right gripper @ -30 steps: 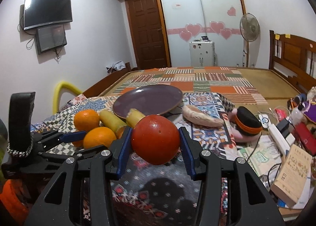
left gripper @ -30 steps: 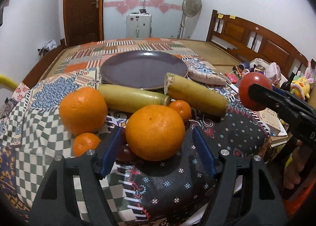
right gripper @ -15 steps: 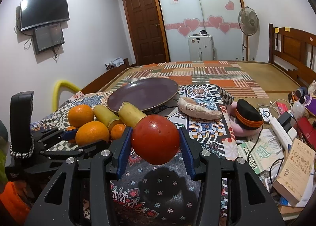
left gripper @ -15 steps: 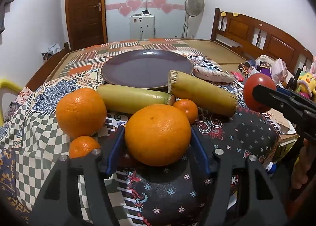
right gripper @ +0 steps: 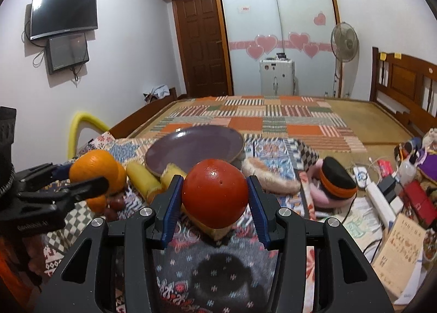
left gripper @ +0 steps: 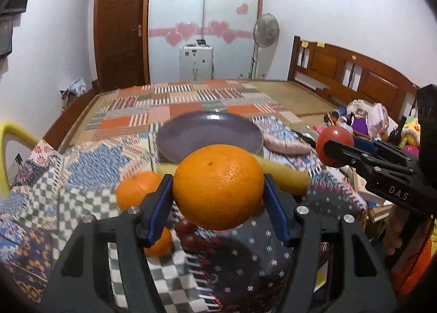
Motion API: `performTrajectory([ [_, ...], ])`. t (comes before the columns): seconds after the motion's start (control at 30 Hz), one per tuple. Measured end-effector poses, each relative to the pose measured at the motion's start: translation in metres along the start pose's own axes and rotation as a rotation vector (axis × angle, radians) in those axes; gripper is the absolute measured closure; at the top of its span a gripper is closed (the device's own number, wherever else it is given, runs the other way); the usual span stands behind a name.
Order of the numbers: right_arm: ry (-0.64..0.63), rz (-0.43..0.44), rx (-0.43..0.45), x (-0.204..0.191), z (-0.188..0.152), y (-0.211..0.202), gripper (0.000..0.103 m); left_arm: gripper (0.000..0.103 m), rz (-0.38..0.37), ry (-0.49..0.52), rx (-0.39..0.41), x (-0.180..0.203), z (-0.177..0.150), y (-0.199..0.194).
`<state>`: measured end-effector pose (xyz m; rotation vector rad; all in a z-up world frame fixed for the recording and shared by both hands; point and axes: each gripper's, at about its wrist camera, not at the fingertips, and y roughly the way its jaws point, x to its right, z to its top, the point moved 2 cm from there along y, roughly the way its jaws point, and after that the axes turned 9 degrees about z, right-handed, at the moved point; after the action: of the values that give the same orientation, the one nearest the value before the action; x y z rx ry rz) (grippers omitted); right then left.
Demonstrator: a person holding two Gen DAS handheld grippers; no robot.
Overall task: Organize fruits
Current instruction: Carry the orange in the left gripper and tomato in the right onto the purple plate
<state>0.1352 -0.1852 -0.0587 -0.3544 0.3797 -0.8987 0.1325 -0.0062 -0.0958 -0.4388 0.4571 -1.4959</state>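
Both grippers grip fruit near the purple plate (left gripper: 209, 132): left gripper (left gripper: 218, 198), having just closed, clamps 1 orange (left gripper: 218, 186); right gripper (right gripper: 214, 198) clamps 1 tomato (right gripper: 214, 192).

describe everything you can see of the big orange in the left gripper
The big orange is round and bright, with a pebbled, slightly glossy peel and a small dark dot near its top. It is whole and unpeeled. The left gripper has it clamped between the blue pads of its jaws, one on each side, lifted clear of the patterned cloth, in front of the purple plate. Nothing but the pads touches it. From the right wrist view it shows at far left.
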Motion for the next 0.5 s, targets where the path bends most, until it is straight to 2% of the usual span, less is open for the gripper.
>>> performTrajectory([
  [0.23, -0.048, -0.016, 0.065, -0.004, 0.03, 0.0, 0.059, 0.039, 0.021, -0.015, 0.056, -0.017, 0.031, -0.007],
  [0.5, -0.081, -0.033, 0.092, -0.004, 0.052, 0.017, 0.059, 0.039, 0.046, -0.012, 0.08, -0.033, 0.062, 0.002],
])
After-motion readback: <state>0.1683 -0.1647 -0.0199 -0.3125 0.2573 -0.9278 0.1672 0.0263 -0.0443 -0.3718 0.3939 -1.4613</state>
